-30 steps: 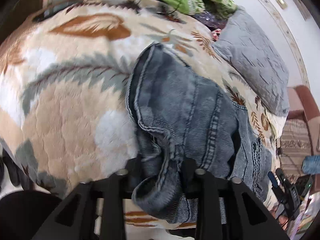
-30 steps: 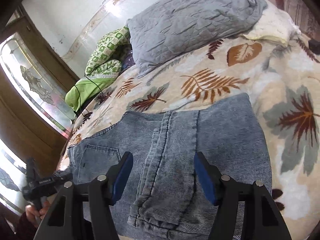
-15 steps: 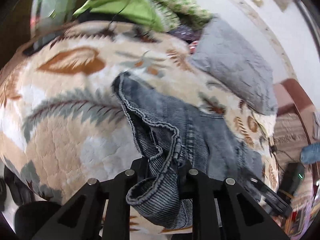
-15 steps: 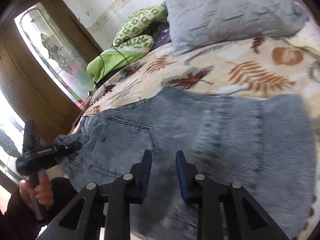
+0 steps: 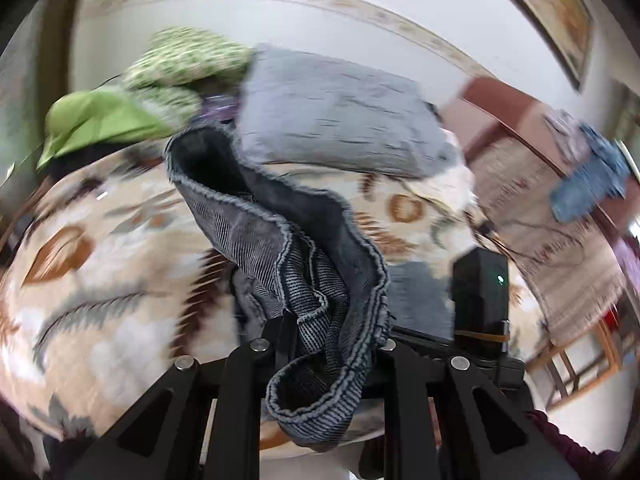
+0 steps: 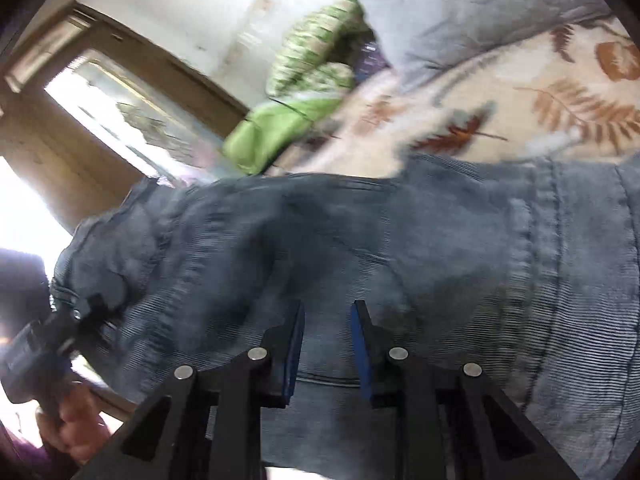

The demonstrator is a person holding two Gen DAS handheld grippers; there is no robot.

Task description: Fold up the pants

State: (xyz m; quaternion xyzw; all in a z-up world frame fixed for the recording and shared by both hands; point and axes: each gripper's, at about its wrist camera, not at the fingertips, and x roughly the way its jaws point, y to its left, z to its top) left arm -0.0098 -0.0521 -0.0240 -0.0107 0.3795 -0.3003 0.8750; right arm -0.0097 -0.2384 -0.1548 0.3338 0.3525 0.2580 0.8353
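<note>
Grey-blue denim pants (image 6: 400, 248) lie across the leaf-patterned bedspread (image 6: 520, 112). My left gripper (image 5: 328, 336) is shut on a bunched edge of the pants (image 5: 304, 264) and holds it lifted above the bed; it also shows at the far left of the right wrist view (image 6: 76, 316). My right gripper (image 6: 326, 320) hovers just over the middle of the pants, its blue pads (image 6: 294, 352) a narrow gap apart with nothing between them. The right gripper's body shows in the left wrist view (image 5: 480, 296).
A grey quilted pillow (image 5: 332, 116) and green bedding (image 5: 108, 124) lie at the head of the bed. A glass-paned door (image 6: 120, 112) stands left of the bed. A sofa with blue clothes (image 5: 588, 184) is at the right.
My left gripper has lifted the gripped pants edge up and swung toward the right gripper. My right gripper's jaws narrowed from wide open and moved leftward over the pants.
</note>
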